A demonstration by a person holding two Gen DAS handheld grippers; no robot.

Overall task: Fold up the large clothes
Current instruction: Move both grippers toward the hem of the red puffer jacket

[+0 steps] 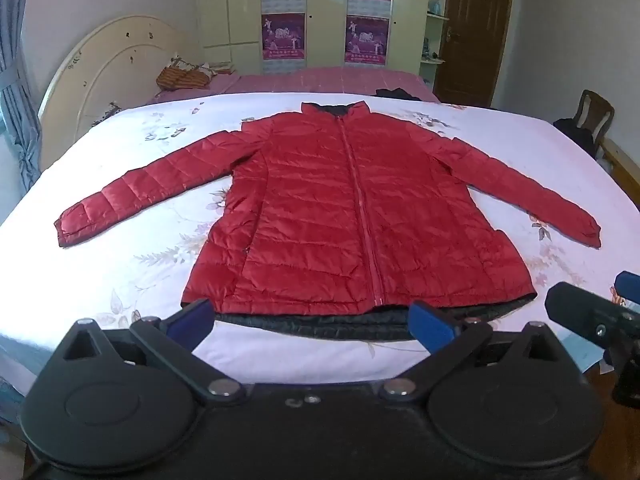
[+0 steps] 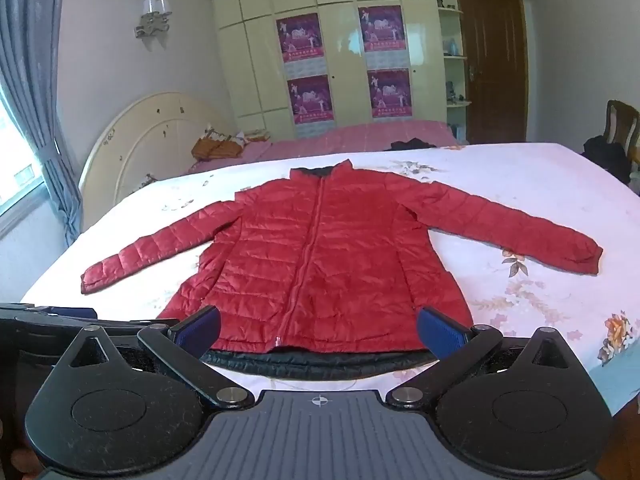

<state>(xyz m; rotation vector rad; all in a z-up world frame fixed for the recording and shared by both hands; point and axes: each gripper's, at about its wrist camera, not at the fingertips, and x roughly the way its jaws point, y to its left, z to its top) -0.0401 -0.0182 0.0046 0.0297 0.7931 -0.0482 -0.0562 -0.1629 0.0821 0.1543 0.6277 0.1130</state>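
while both my left tongs (image 1: 310, 322) and right tongs (image 2: 319, 330) gape empty before the red jacket (image 1: 340, 208), only the right view shows a wall lamp (image 2: 154, 16) above it.

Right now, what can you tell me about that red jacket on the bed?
The jacket is a red quilted puffer with a shiny, thin shell and a dark lining showing at collar and hem. It lies flat, front up, zipped closed, both sleeves spread out and angled down, collar toward the far side. It rests on a white floral sheet; nothing else touches it.
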